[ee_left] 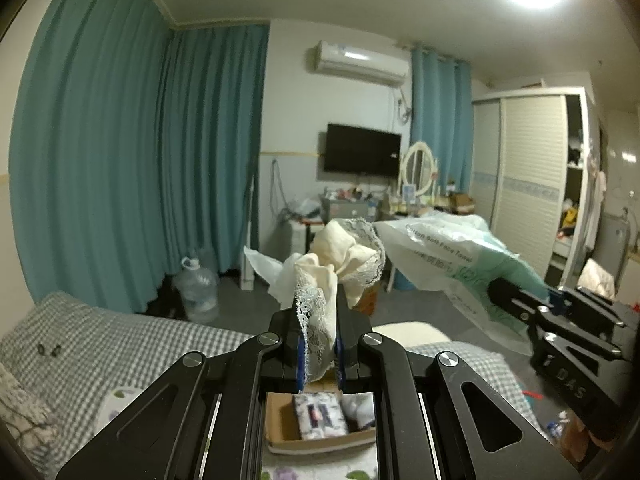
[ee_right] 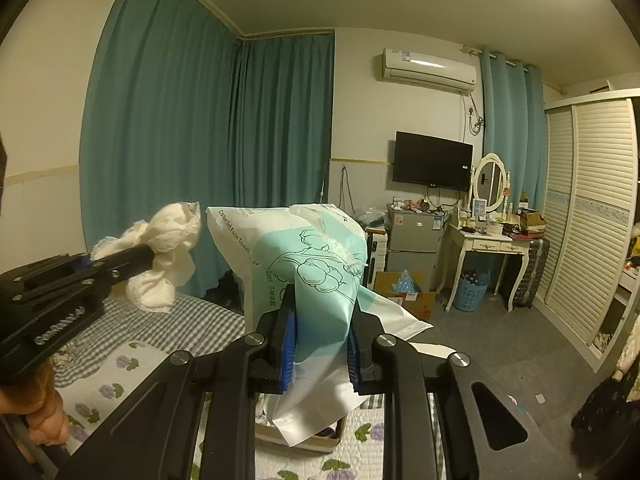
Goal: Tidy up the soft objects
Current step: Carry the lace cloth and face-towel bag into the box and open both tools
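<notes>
My left gripper (ee_left: pixel 318 344) is shut on a cream cloth with lace trim (ee_left: pixel 340 264) and holds it up in the air above the bed. In the right wrist view the same gripper (ee_right: pixel 150 256) and cloth (ee_right: pixel 168 240) show at the left. My right gripper (ee_right: pixel 322 340) is shut on a white and mint plastic face-towel pack (ee_right: pixel 288 256), also held up. In the left wrist view that pack (ee_left: pixel 444 256) and the right gripper (ee_left: pixel 504 296) are at the right. A cardboard box (ee_left: pixel 280 428) holding soft items lies below on the bed.
A bed with a grey checked cover (ee_left: pixel 120 344) and a flowered quilt (ee_right: pixel 108 392) lies below. A water jug (ee_left: pixel 198 288) stands by the teal curtains (ee_left: pixel 120 140). A fridge (ee_right: pixel 414 244), vanity table (ee_right: pixel 484 244), blue basket (ee_right: pixel 474 290), floor box (ee_right: pixel 404 292) and wardrobe (ee_right: pixel 592 208) stand to the right.
</notes>
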Available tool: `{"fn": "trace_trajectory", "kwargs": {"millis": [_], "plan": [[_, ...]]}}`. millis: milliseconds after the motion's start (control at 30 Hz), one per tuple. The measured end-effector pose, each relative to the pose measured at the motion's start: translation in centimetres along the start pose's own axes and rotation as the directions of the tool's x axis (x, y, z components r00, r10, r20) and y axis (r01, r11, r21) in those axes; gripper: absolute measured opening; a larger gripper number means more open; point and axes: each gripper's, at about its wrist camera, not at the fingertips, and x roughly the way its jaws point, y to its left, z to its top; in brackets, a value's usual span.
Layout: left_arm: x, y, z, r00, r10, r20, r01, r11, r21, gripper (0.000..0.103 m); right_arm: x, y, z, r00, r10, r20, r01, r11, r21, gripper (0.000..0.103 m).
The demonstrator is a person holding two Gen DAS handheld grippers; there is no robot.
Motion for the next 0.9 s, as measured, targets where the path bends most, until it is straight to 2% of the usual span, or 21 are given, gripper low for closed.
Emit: {"fn": "trace_trajectory", "kwargs": {"millis": [267,433,733,900], "plan": [[7.6,0.5,-1.8,0.993,0.021,-0.118,-0.022,1.000,-0.009,0.009,7.6,-1.5,-2.0,0.995,-0.001,-0.099,0.003,1.000,0.019,0.020],[12.3,0.7,-4.5,0.979,0.032,-0.202,-0.035,0.999,-0.013,0.009,12.2,-2.8,-4.3,0.986,0.006,-0.167,-0.001,1.000,0.027,0.020],[19.7,0.8,-10.4,0.929,0.054,-0.366,-0.057,0.998,0.000,0.010,20.3,-3.5,-10.7,0.946,0.029,-0.323,-0.020,0.999,0.032,0.020],[22.4,0.6,-13.9,0.888,0.048,-0.458,-0.058,0.998,-0.007,0.010,24.1,-3.9,-14.7,0.908,0.037,-0.417,-0.022,0.999,0.041,0.020]]}}
